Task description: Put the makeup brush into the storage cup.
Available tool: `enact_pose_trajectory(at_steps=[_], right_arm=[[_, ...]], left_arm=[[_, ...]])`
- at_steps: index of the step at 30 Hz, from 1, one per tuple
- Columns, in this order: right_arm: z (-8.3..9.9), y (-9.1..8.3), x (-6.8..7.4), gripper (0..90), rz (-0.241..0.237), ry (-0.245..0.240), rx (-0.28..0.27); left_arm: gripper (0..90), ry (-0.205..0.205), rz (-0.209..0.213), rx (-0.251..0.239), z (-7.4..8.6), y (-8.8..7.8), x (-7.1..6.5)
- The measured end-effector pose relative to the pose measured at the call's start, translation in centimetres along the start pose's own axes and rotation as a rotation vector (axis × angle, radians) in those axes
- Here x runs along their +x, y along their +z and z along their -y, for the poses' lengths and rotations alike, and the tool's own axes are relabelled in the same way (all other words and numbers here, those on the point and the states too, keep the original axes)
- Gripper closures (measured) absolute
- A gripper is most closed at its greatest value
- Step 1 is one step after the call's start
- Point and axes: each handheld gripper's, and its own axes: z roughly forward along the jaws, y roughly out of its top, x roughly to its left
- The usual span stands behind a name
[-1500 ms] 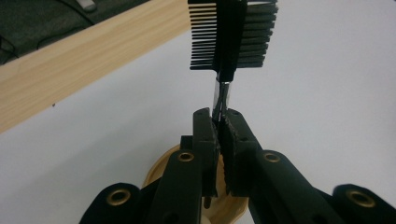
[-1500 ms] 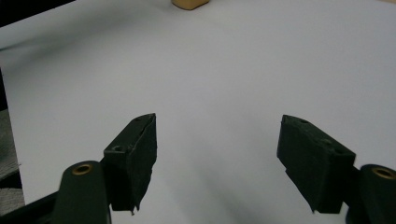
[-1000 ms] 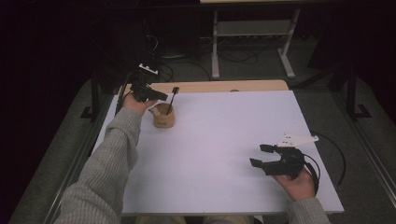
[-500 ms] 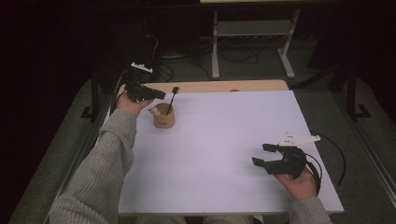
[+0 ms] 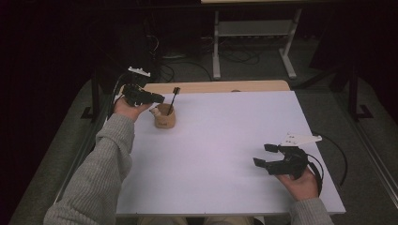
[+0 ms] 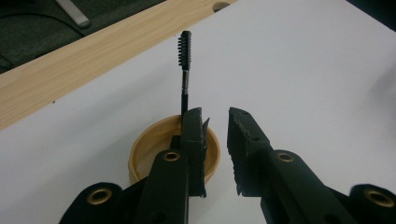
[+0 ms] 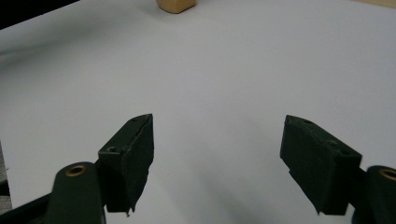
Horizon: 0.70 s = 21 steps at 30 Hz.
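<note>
Hovering over cup (image 5: 164,117) at upper left of high view, left claw (image 6: 215,122) is parted slightly, nothing gripped | brush (image 6: 185,70) judged light, stiff, thin; best pinched mid-handle | right claw (image 5: 269,154) wide open, empty

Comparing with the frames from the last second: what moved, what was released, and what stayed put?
The left gripper drew up and back from the wooden cup, its fingers a little apart with nothing between them. The brush stands in the cup, untouched. The right gripper, open and empty, kept its place on the white table.
</note>
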Motion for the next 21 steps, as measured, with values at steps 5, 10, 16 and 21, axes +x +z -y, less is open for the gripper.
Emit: enact_pose_trajectory(at_steps=[5, 10, 16, 21], right_arm=[[0.04, -0.22, -0.06, 24.2, 0.003, 0.007, -0.009], [0.25, -0.23, -0.07, 24.2, 0.007, 0.006, -0.004], [0.58, -0.43, -0.36, 24.1, 0.008, 0.015, -0.01], [0.68, -0.48, -0.49, 24.1, 0.009, 0.02, -0.007]], left_arm=[[74.0, -0.001, 0.014, -0.021, 0.17, -0.2, -0.36], [72.7, 0.0, 0.024, -0.031, 0.39, -0.44, -0.57], [70.6, 0.005, 0.031, -0.054, 0.34, -0.83, -0.85], [65.8, 0.008, 0.029, -0.062, 0.54, -0.92, -0.98]])
